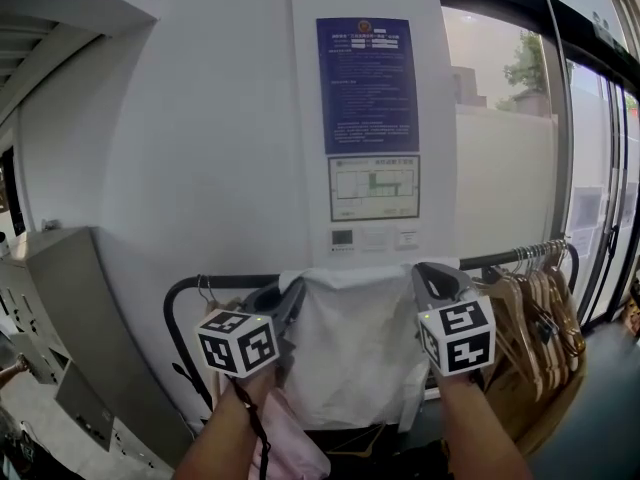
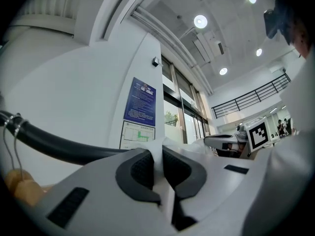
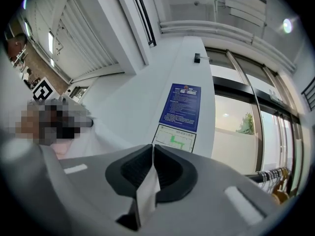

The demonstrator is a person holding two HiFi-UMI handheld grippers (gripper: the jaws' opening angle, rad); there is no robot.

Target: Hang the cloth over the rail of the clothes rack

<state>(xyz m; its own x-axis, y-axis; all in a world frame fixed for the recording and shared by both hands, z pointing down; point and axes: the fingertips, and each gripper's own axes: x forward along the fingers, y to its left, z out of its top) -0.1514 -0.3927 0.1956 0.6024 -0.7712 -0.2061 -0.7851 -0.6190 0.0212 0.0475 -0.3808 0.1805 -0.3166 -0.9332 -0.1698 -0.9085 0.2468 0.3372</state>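
A white cloth point(image 1: 350, 353) hangs in front of the black rail point(image 1: 215, 282) of the clothes rack, its top edge at rail height. My left gripper point(image 1: 293, 290) is shut on the cloth's upper left corner, and my right gripper point(image 1: 428, 273) is shut on the upper right corner. In the left gripper view a fold of cloth point(image 2: 158, 149) is pinched between the dark pads point(image 2: 138, 168), with the rail point(image 2: 49, 144) just beyond. In the right gripper view a strip of cloth point(image 3: 146, 195) runs down between the pressed pads point(image 3: 170, 168).
Several wooden hangers point(image 1: 540, 308) crowd the rail's right end, by the glass doors. A white pillar with a blue notice point(image 1: 367, 83) stands right behind the rack. A pink garment point(image 1: 290, 438) hangs low under my left hand. A grey cabinet point(image 1: 70, 298) is at the left.
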